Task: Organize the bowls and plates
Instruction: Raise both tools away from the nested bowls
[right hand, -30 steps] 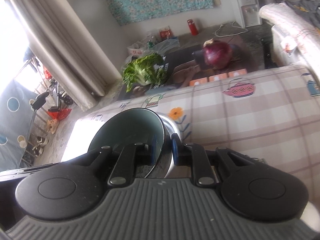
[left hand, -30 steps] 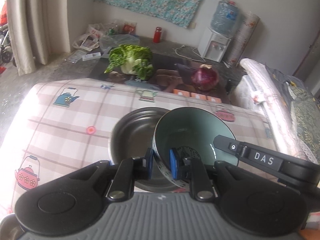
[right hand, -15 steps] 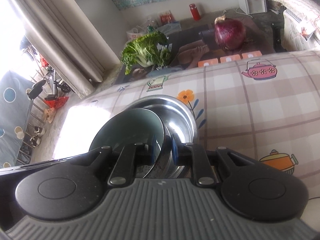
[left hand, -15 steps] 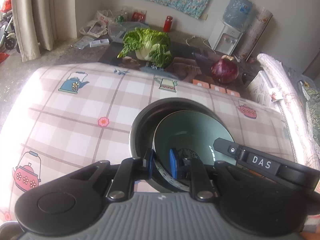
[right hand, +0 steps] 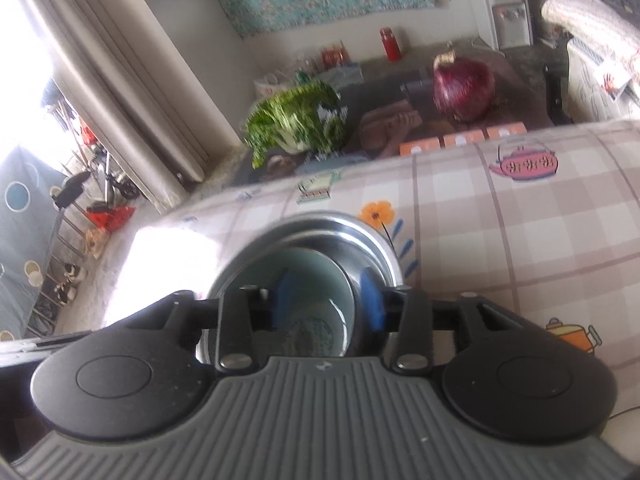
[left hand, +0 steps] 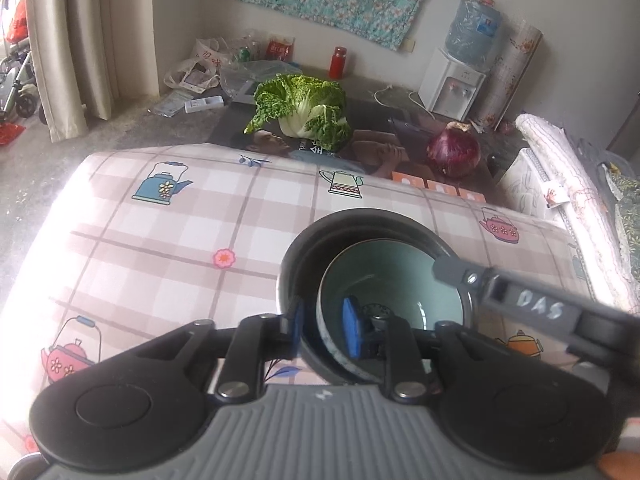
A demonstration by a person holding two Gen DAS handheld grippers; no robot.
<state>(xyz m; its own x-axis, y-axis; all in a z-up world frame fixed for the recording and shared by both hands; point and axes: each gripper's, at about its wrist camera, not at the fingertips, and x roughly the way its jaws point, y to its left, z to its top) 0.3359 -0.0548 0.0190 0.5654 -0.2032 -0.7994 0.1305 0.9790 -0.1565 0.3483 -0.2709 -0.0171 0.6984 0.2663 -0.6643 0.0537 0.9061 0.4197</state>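
A pale green bowl (left hand: 400, 276) sits inside a larger steel bowl (left hand: 304, 256) on the plaid teapot tablecloth (left hand: 180, 240). My left gripper (left hand: 324, 330) straddles the green bowl's near rim. Its jaws are opening, and the blue pads stand clear of the rim on both sides. One finger (left hand: 520, 300) of my right gripper reaches in from the right. In the right wrist view, my right gripper (right hand: 326, 296) is also opening around the green bowl (right hand: 316, 268). One pad is inside the bowl, and the other is over the steel bowl (right hand: 360, 240), off the rim.
A cabbage (left hand: 304, 108) and a red onion (left hand: 454, 152) lie on a dark mat beyond the table's far edge. A water dispenser (left hand: 456, 80) stands by the back wall. Rolled bedding (left hand: 560, 168) runs along the right, and curtains (left hand: 68, 40) hang at the left.
The green bowl, first tilted and held by both grippers, came down into the steel bowl. Both pairs of jaws have since spread off its rim.
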